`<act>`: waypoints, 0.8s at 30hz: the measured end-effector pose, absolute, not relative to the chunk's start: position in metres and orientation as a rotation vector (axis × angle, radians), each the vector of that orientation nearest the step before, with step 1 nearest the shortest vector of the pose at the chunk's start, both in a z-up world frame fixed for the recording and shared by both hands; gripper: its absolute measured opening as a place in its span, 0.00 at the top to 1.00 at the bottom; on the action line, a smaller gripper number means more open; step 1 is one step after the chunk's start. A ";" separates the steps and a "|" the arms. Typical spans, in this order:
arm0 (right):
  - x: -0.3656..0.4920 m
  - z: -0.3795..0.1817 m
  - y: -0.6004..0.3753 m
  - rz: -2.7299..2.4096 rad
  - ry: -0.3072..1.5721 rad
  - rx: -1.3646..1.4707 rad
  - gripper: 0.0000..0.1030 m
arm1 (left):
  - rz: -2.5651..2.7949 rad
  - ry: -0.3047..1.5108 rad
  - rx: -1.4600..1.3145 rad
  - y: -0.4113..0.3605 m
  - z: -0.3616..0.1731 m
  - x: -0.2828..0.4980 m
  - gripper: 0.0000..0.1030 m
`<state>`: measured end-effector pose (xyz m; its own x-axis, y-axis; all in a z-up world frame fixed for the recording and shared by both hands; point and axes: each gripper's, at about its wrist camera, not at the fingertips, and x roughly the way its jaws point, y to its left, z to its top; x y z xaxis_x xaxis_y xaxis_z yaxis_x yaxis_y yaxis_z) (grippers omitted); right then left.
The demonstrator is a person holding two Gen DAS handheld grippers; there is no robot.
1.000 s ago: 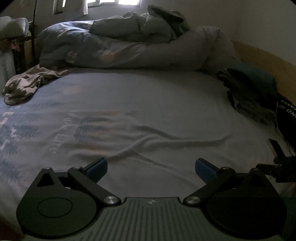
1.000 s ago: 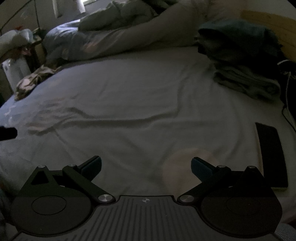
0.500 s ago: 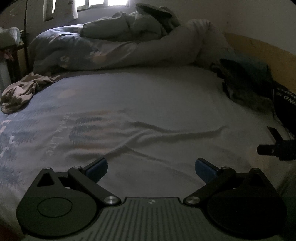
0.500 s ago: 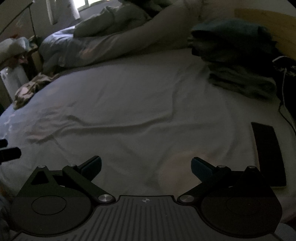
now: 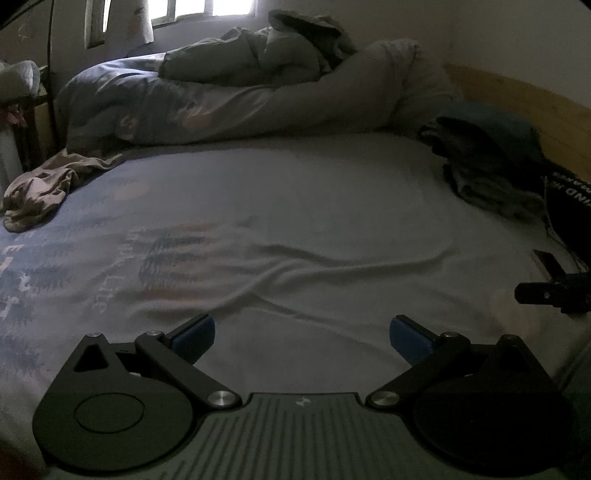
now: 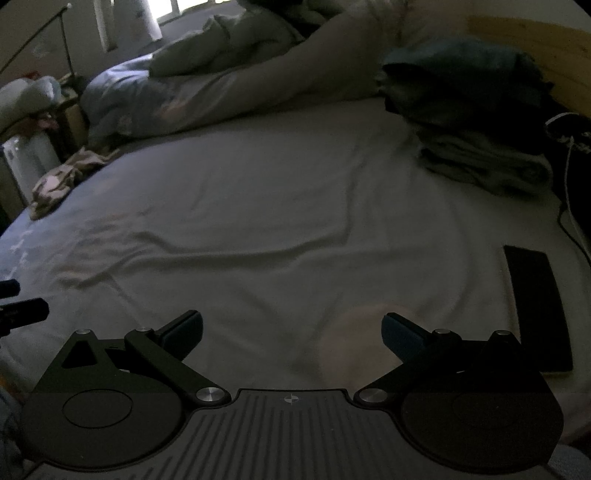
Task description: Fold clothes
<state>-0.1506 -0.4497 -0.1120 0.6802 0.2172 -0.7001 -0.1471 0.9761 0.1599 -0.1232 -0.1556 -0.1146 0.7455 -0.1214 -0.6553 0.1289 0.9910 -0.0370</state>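
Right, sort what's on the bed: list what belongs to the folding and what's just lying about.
For the folding:
- crumpled beige garment
- pile of dark clothes
- left gripper and right gripper, both open and empty

Lying about:
- duvet
- phone
- cable
- bedsheet

Looking like a dim home bedroom: bed (image 5: 332,206) with printed sheet lying rumpled, bunched duvet (image 5: 221,96) resting along the wall under a window (image 5: 210,7), wooden headboard (image 5: 535,114), clothes (image 5: 487,155) piling nearby.
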 end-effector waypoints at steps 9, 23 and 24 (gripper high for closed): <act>-0.151 -0.114 -0.449 0.204 0.804 0.081 0.00 | -0.128 0.721 0.011 -0.159 -0.114 -0.125 0.00; -0.151 -0.117 -0.446 0.201 0.818 0.074 0.00 | -0.126 0.716 0.020 -0.160 -0.115 -0.126 0.00; -0.152 -0.117 -0.446 0.201 0.817 0.074 0.00 | -0.125 0.717 0.021 -0.160 -0.115 -0.126 0.00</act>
<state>-0.1515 -0.4457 -0.1169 0.6664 0.2067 -0.7163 -0.1497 0.9783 0.1431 -0.1262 -0.1599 -0.1153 0.7468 -0.1074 -0.6563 0.1215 0.9923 -0.0241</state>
